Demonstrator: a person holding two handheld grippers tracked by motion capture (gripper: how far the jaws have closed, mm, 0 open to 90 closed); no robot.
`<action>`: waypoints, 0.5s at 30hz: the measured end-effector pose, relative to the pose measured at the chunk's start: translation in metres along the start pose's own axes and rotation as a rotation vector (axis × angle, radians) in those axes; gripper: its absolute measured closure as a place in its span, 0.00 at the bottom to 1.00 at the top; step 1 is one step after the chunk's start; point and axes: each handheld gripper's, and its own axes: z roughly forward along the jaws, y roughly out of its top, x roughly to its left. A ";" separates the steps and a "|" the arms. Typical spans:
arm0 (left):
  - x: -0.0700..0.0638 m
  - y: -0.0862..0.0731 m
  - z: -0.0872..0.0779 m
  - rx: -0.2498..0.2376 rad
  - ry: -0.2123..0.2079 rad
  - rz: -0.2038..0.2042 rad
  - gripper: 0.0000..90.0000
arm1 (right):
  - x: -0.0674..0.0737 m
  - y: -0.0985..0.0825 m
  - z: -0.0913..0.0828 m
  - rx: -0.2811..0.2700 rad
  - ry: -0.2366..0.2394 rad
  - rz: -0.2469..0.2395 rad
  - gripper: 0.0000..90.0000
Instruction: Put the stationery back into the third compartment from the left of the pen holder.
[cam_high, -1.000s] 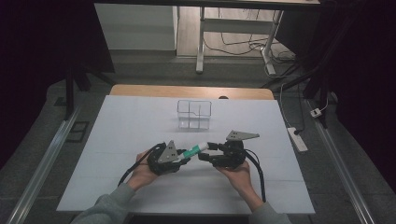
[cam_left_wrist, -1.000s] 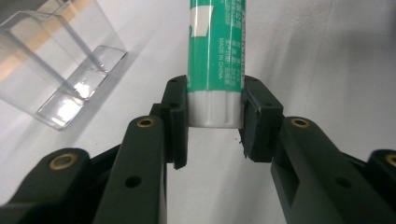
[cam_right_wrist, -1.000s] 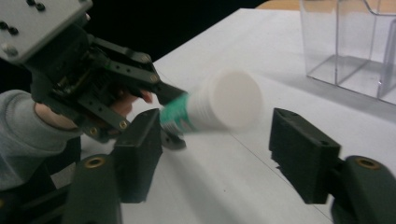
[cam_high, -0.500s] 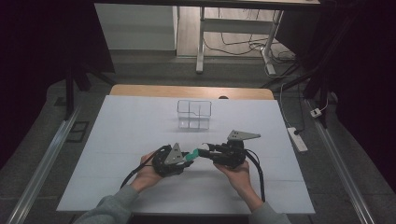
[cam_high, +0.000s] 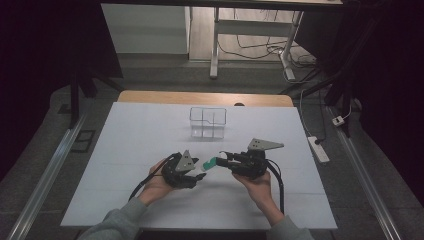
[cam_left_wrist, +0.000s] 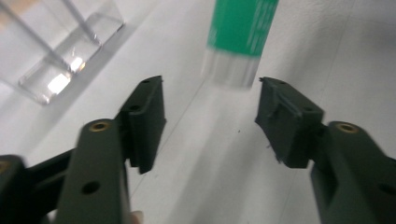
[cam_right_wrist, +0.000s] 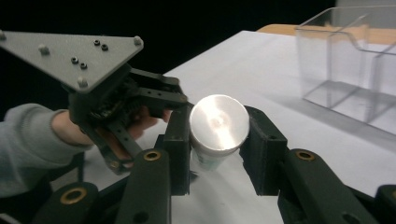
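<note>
The right tool (cam_right_wrist: 217, 154) clamps the green glue stick (cam_high: 212, 162) by its end, probably to take it over; the left tool (cam_left_wrist: 210, 121), at nine o'clock of it above the counter (cam_high: 150, 130), has just been opening, its jaws apart with nothing between them

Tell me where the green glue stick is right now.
In the high view, the glue stick sits mid-table, clamped in the right gripper, beside the open left gripper, nearer than the clear organizer.

The glue stick (cam_left_wrist: 240, 37) is blurred, its top cut off.
</note>
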 end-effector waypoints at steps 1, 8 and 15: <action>0.000 0.000 0.000 0.000 0.000 0.000 0.42 | -0.001 0.000 -0.001 0.000 -0.008 -0.001 0.72; 0.006 -0.006 -0.011 -0.004 -0.003 -0.052 0.38 | -0.004 0.001 -0.006 -0.004 -0.037 -0.009 0.72; 0.011 -0.016 -0.025 0.014 0.005 -0.073 0.37 | -0.008 0.003 -0.012 -0.008 -0.071 -0.017 0.72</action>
